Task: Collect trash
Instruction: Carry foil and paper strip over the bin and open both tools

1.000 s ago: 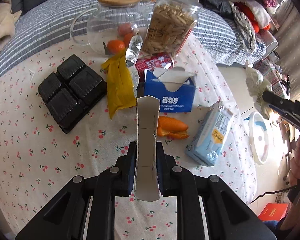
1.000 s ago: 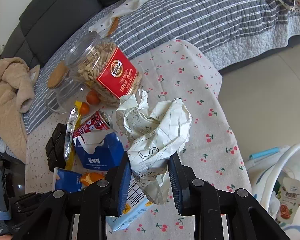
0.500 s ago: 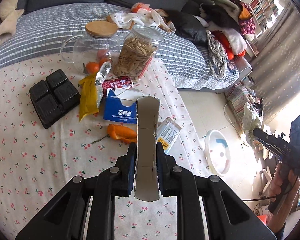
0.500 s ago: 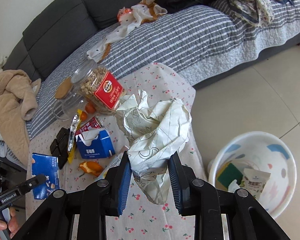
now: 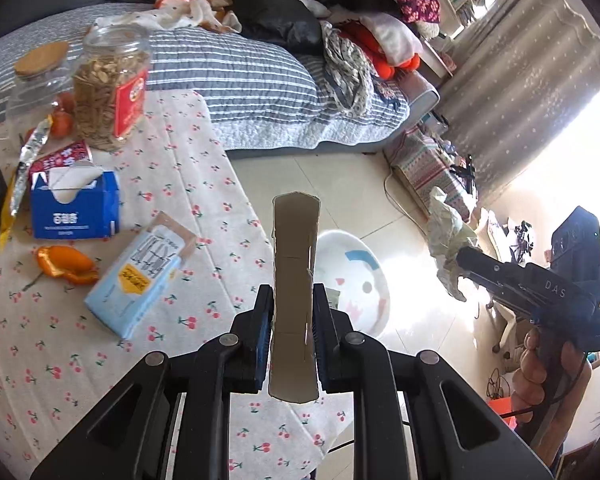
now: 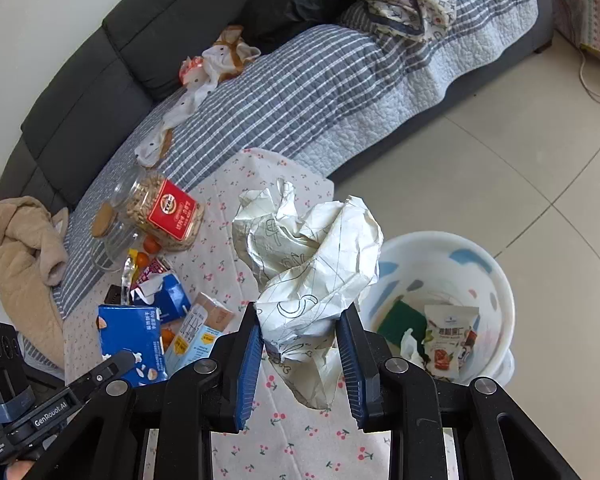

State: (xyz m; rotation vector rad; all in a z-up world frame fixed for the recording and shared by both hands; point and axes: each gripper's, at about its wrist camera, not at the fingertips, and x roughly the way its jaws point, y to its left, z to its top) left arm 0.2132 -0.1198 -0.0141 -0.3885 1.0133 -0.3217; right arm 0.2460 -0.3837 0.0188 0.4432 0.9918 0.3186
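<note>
1. my left gripper (image 5: 291, 334) is clamped on a flattened cardboard box (image 5: 294, 280); in the left wrist view it stands upright between the blue pads at lower centre, brown inner face to the camera. in the right wrist view the same box (image 6: 130, 340) shows its blue printed face at lower left, ahead of the left gripper (image 6: 118, 362).

2. my right gripper (image 6: 300, 354) is closed narrowly on a crumpled paper ball (image 6: 306, 264), white with drawn lines. it fills the centre of the right wrist view and hangs below the pads. in the left wrist view the ball (image 5: 446, 236) sits at centre right at the tip of the right gripper (image 5: 466, 258), with my hand (image 5: 540, 368) on the grip at lower right.

3. the white trash bin (image 6: 496, 280) stands on the tiled floor at right of the right wrist view, just beside the table edge. inside lie a snack pouch (image 6: 450, 338) and a green item (image 6: 400, 320). in the left wrist view the bin (image 5: 364, 276) is at centre, partly behind the held box.

4. on the cherry-print tablecloth (image 5: 60, 352), left of the left wrist view: a light blue carton (image 5: 140, 280) on its side, orange peel (image 5: 66, 266) beside it, a blue tissue box (image 5: 74, 208), a red can (image 5: 60, 156), a yellow wrapper (image 5: 14, 196), and a jar of seeds (image 5: 110, 88) at upper left.
</note>
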